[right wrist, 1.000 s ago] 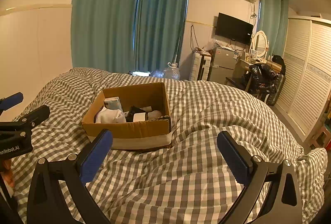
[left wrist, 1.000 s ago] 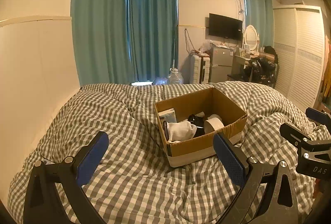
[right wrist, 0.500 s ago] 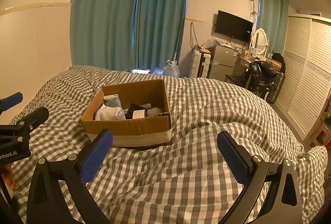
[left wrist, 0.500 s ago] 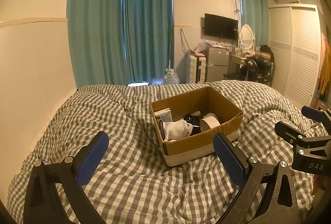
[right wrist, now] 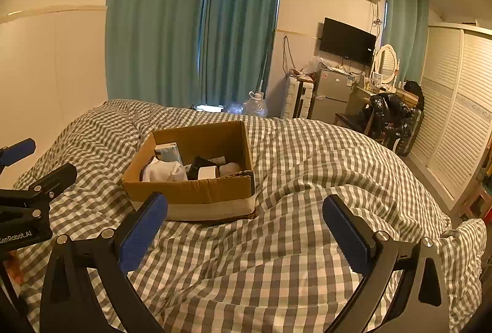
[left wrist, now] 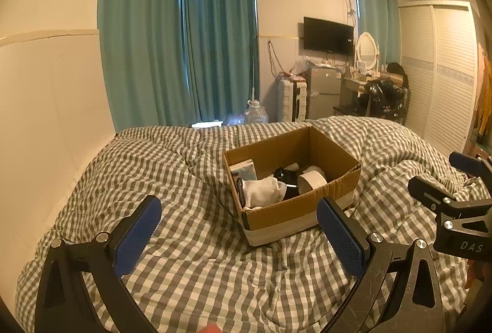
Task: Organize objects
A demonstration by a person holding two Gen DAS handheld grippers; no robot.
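Fingers of the left gripper (left wrist: 238, 231) and right gripper (right wrist: 244, 225) are spread, empty, near the open brown cardboard box (left wrist: 303, 211) on the grey checked duvet (right wrist: 307, 173).

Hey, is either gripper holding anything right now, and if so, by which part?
Nothing is held. The left gripper and right gripper are both open and empty above the checked duvet, short of the cardboard box.

Open-topped cardboard box (right wrist: 196, 197) crowded inside, bare checked duvet (right wrist: 307, 179) all around it
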